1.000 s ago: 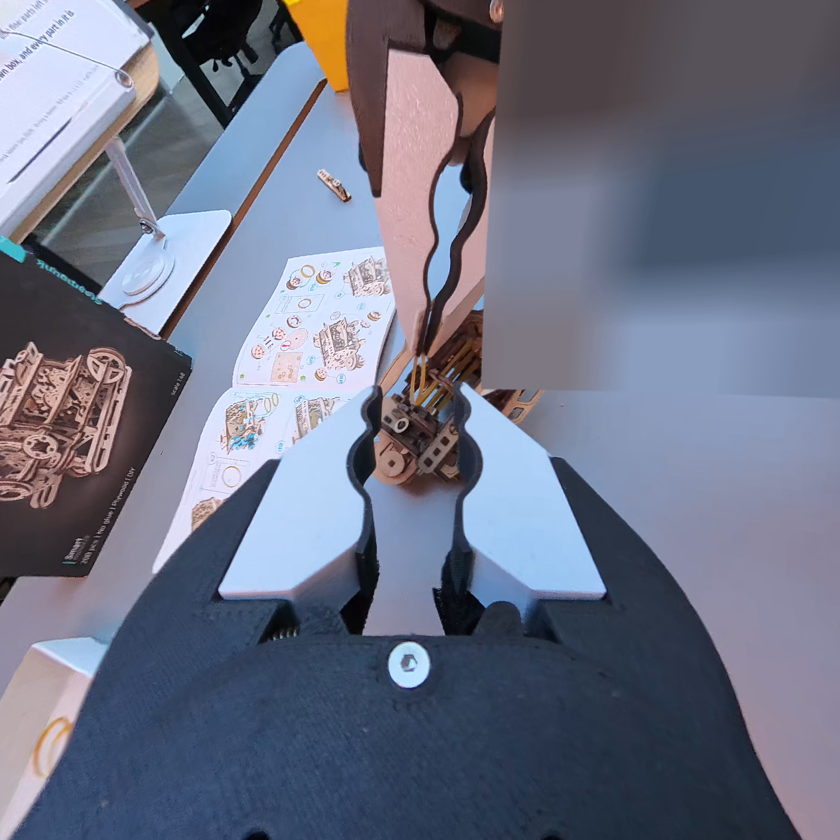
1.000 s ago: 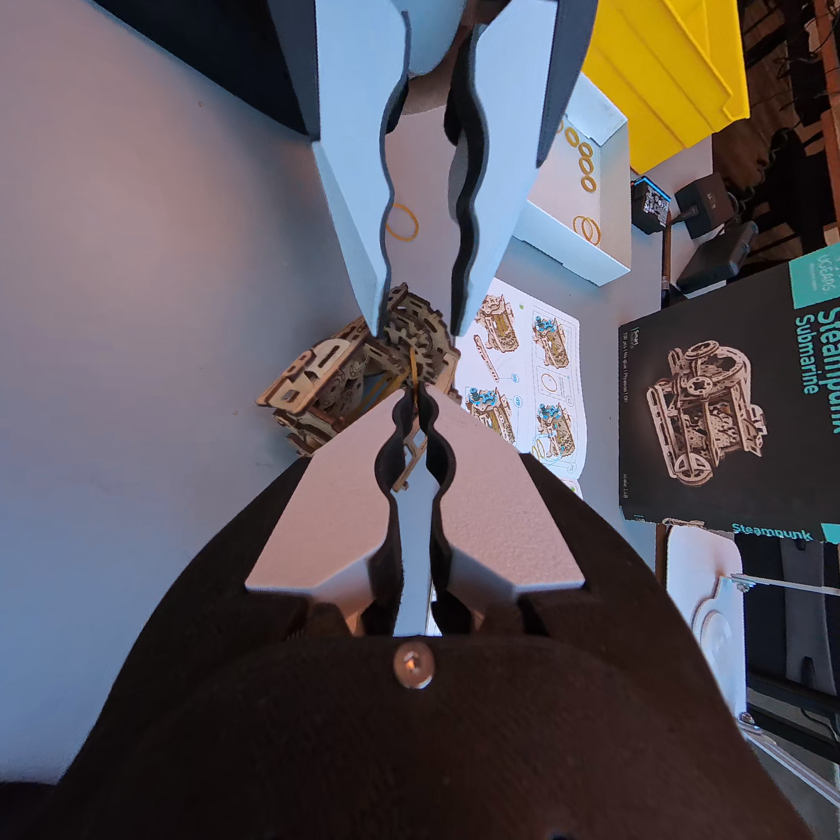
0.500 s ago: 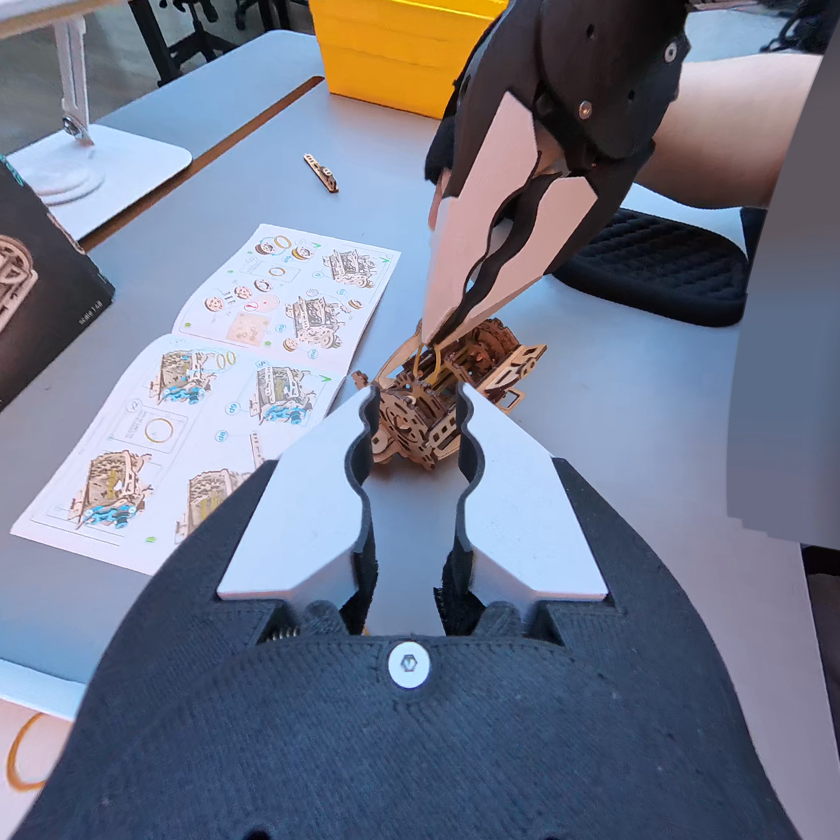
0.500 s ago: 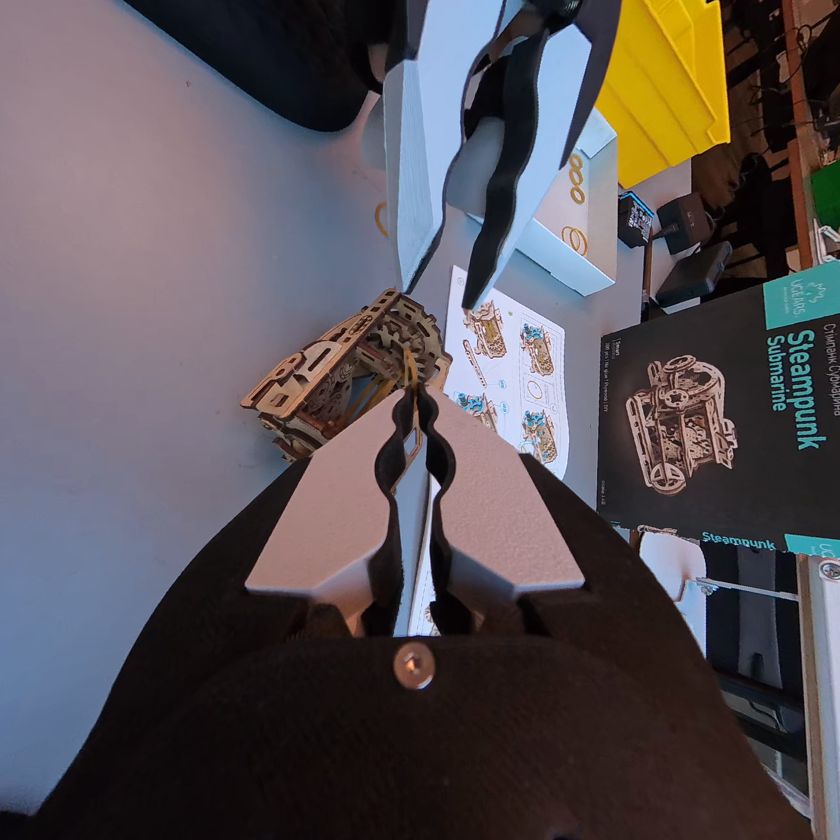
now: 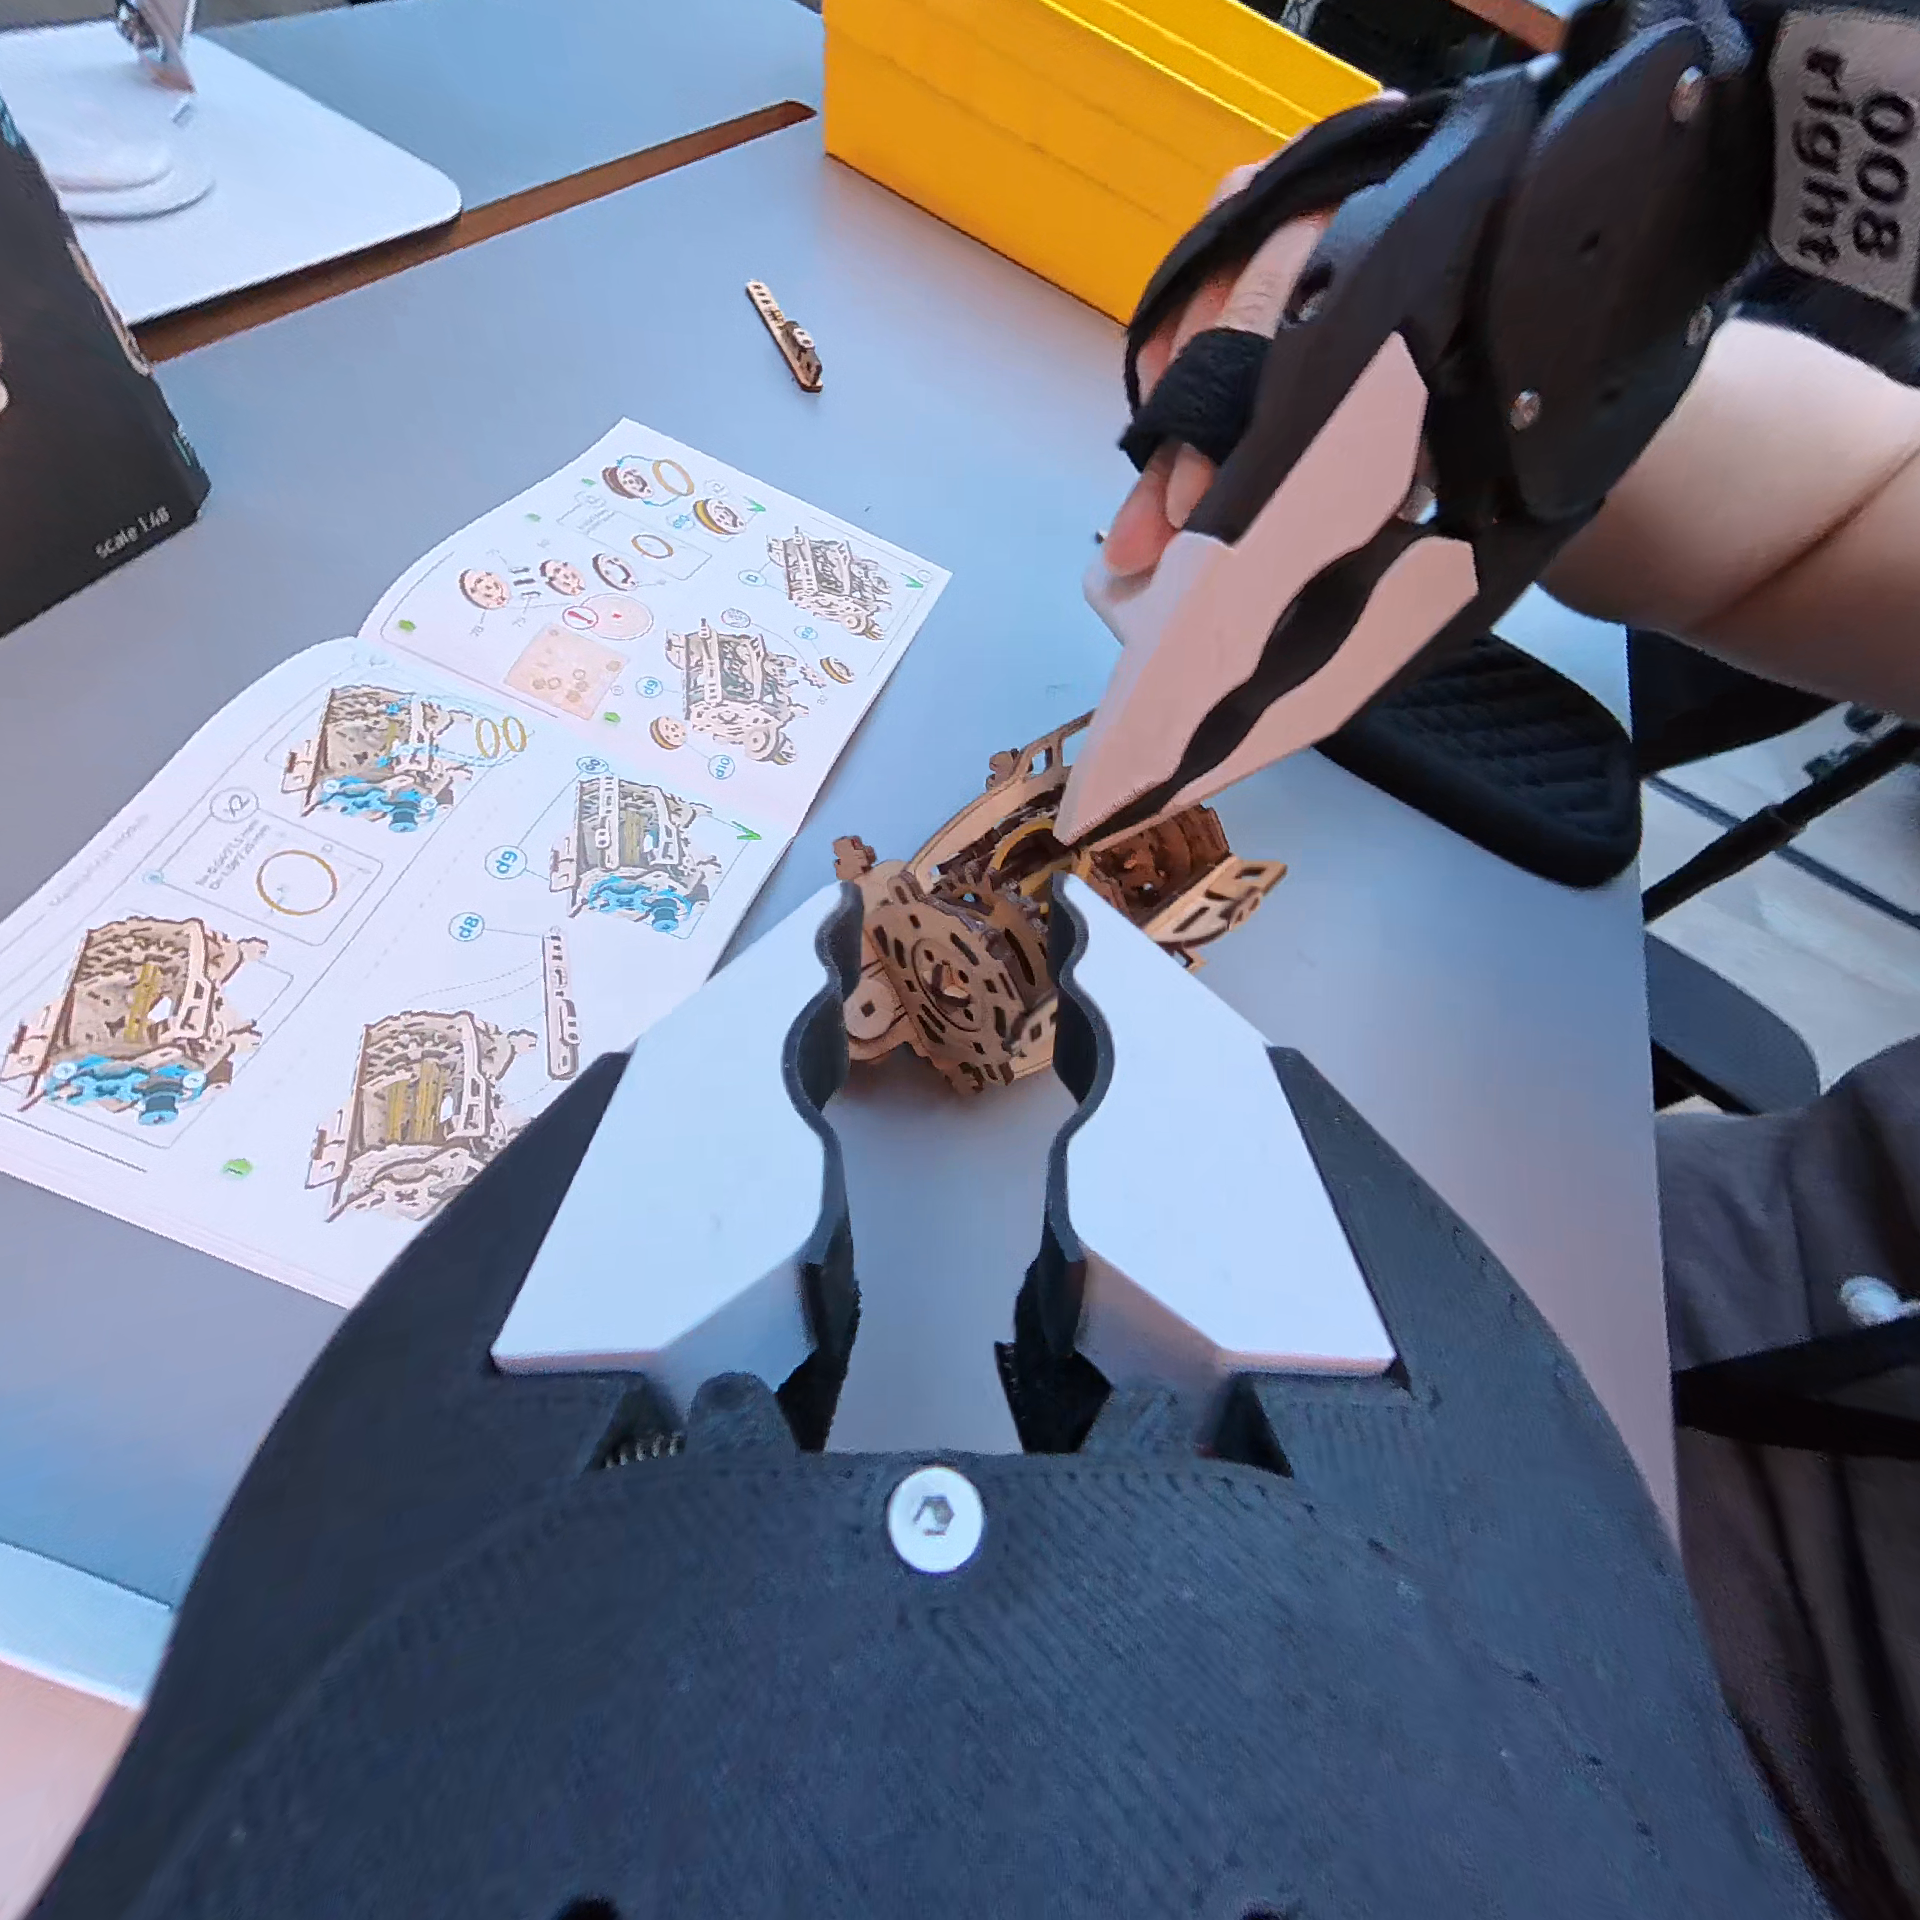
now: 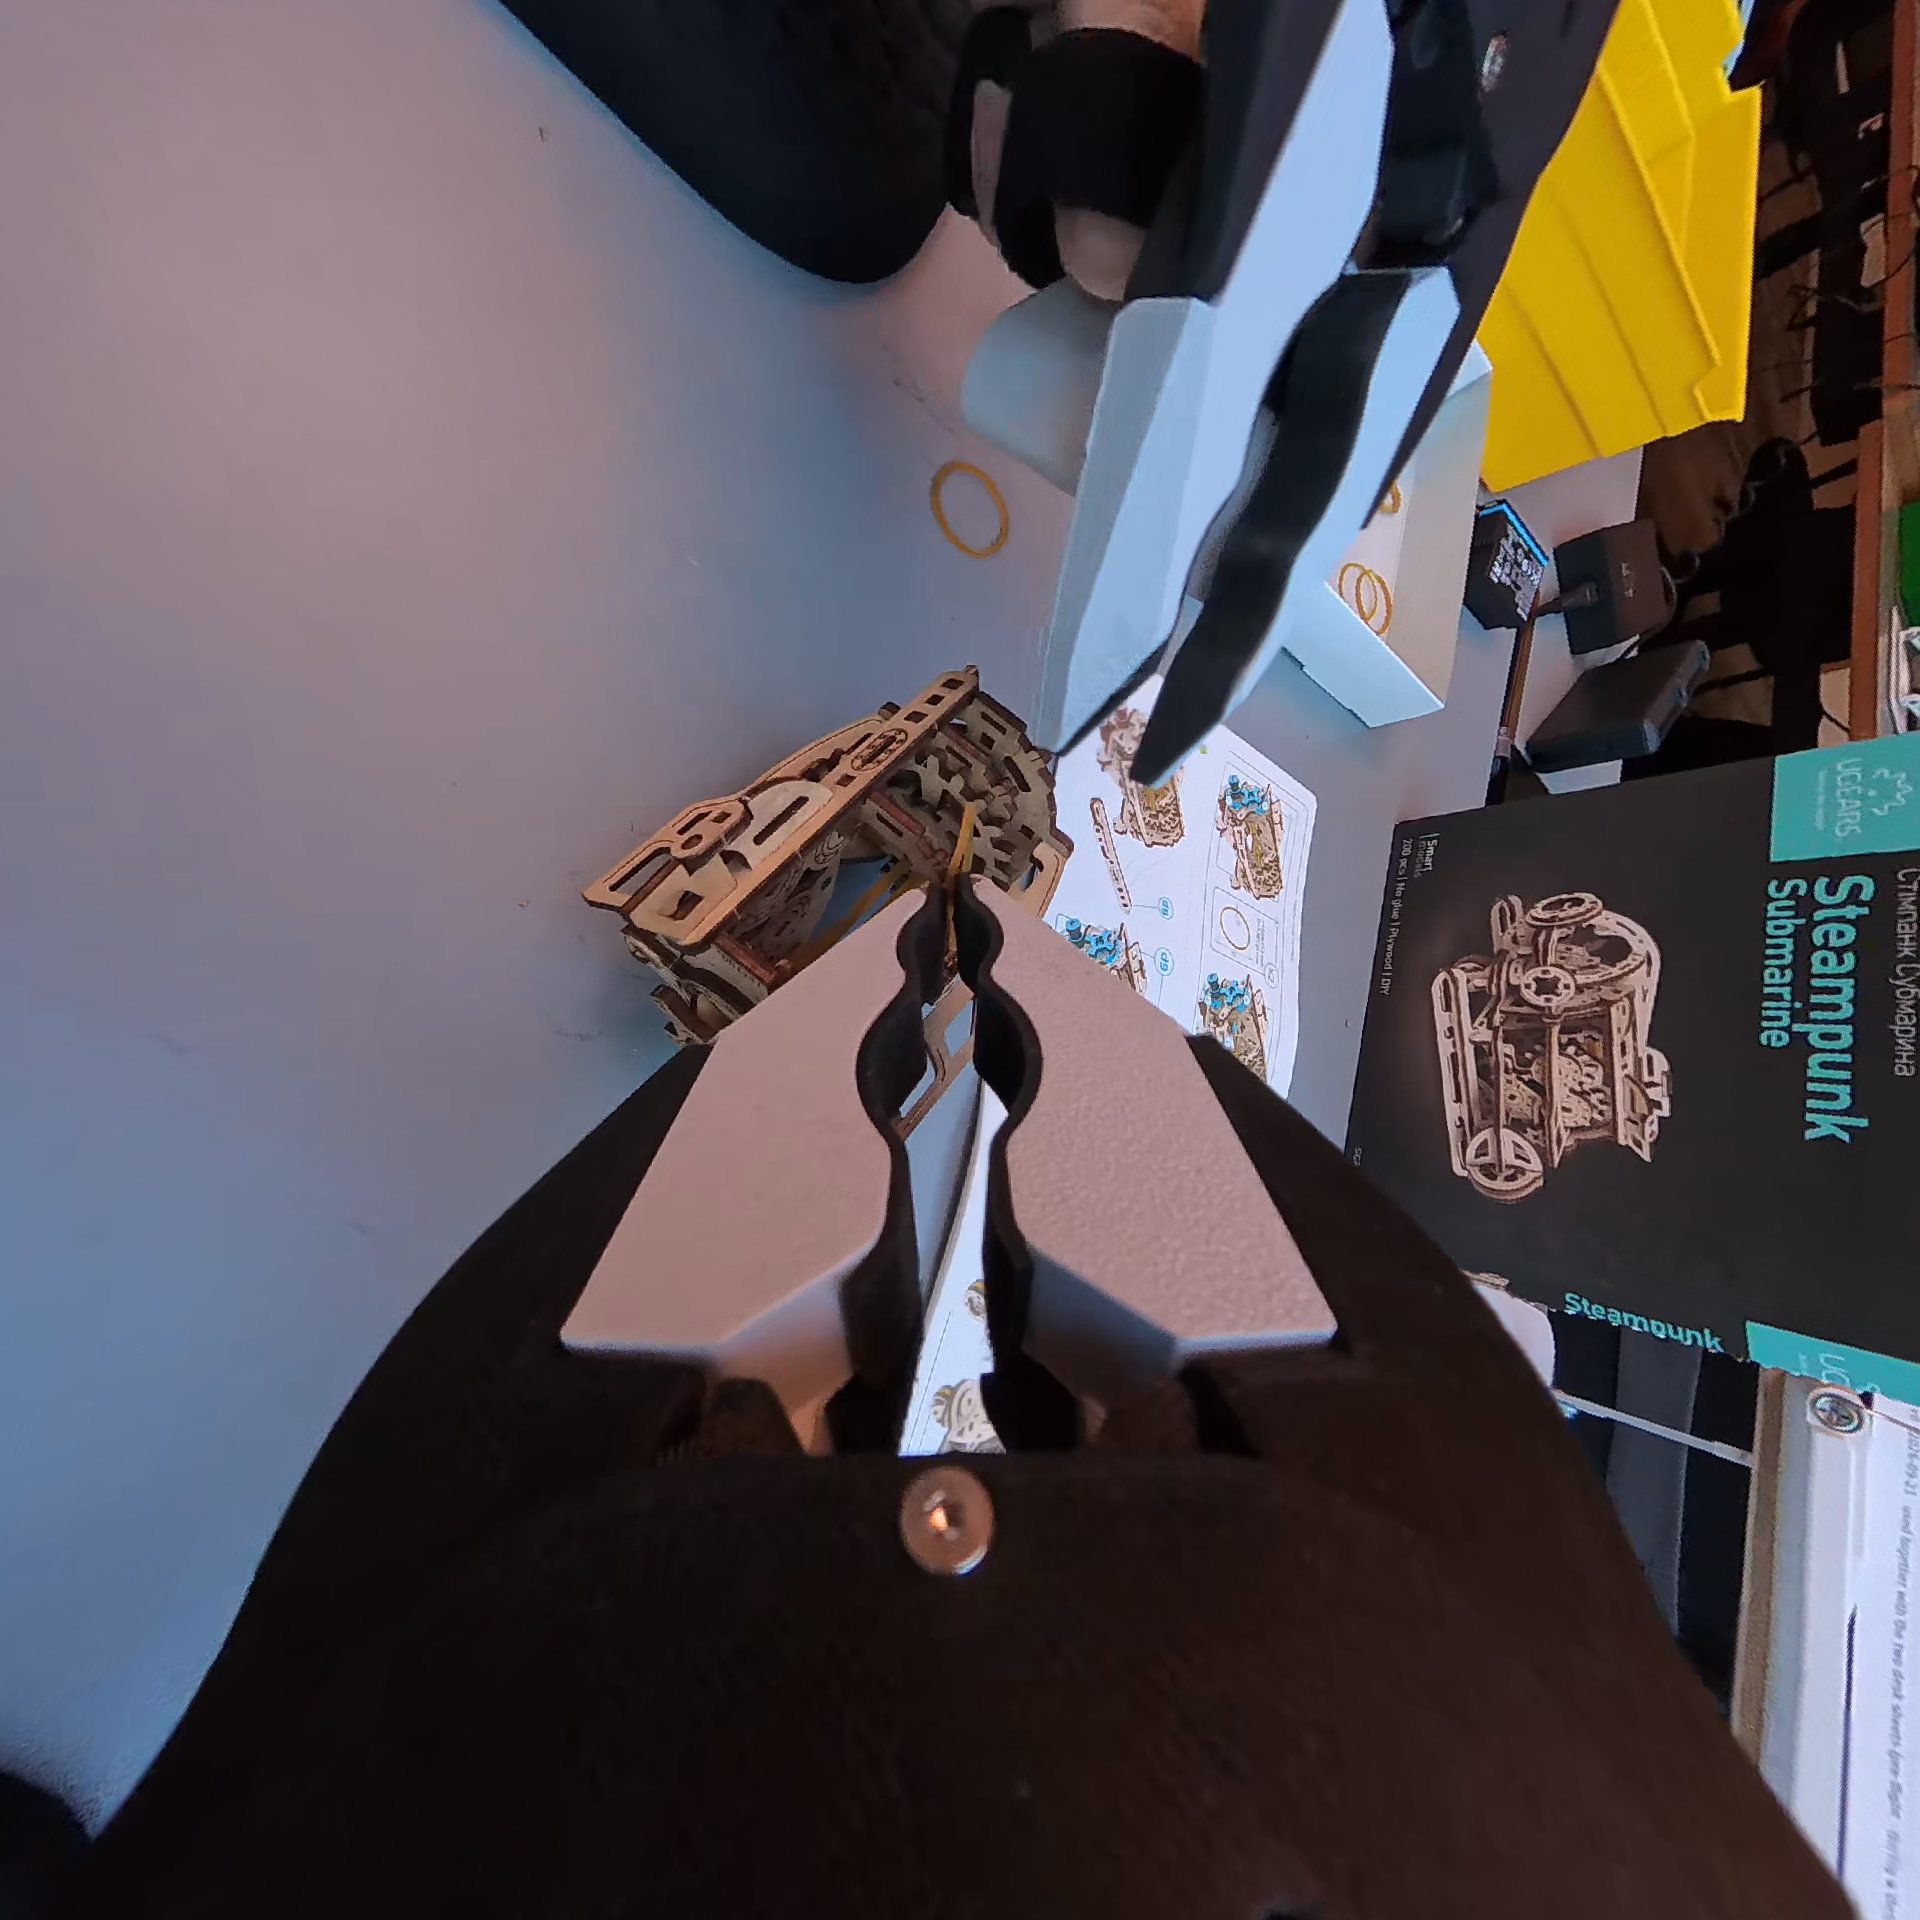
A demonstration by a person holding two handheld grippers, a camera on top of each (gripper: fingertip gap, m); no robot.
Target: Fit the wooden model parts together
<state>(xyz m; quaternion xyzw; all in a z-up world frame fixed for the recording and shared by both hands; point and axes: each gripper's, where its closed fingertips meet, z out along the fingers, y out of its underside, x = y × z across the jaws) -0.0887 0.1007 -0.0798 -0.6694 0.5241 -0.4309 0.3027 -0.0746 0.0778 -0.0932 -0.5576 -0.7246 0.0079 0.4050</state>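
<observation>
The partly built wooden model [image 5: 956,977] lies on the grey table [image 5: 520,312]; it also shows in the right wrist view [image 6: 810,862]. My right gripper [image 6: 951,894] is shut on a yellow rubber band [image 6: 961,842] stretched up from the model's gears. From the left wrist view its tips [image 5: 1081,831] touch the model's top. My left gripper [image 5: 951,904] is open and empty, its fingers framing the model's gear end. In the right wrist view the left gripper [image 6: 1101,758] hangs just above and beyond the model, apart from it.
An open instruction booklet [image 5: 468,790] lies left of the model. A black kit box [image 6: 1621,1039], a yellow bin [image 5: 1039,125], a small wooden strip [image 5: 787,335], a loose rubber band [image 6: 968,507], a white box [image 6: 1382,644] and a black mesh pad [image 5: 1486,769] surround it. My two grippers' fingertips are within a few centimetres of each other.
My left gripper has lifted and drawn back from the model, staying open. My right gripper stays shut on the rubber band at the model.
</observation>
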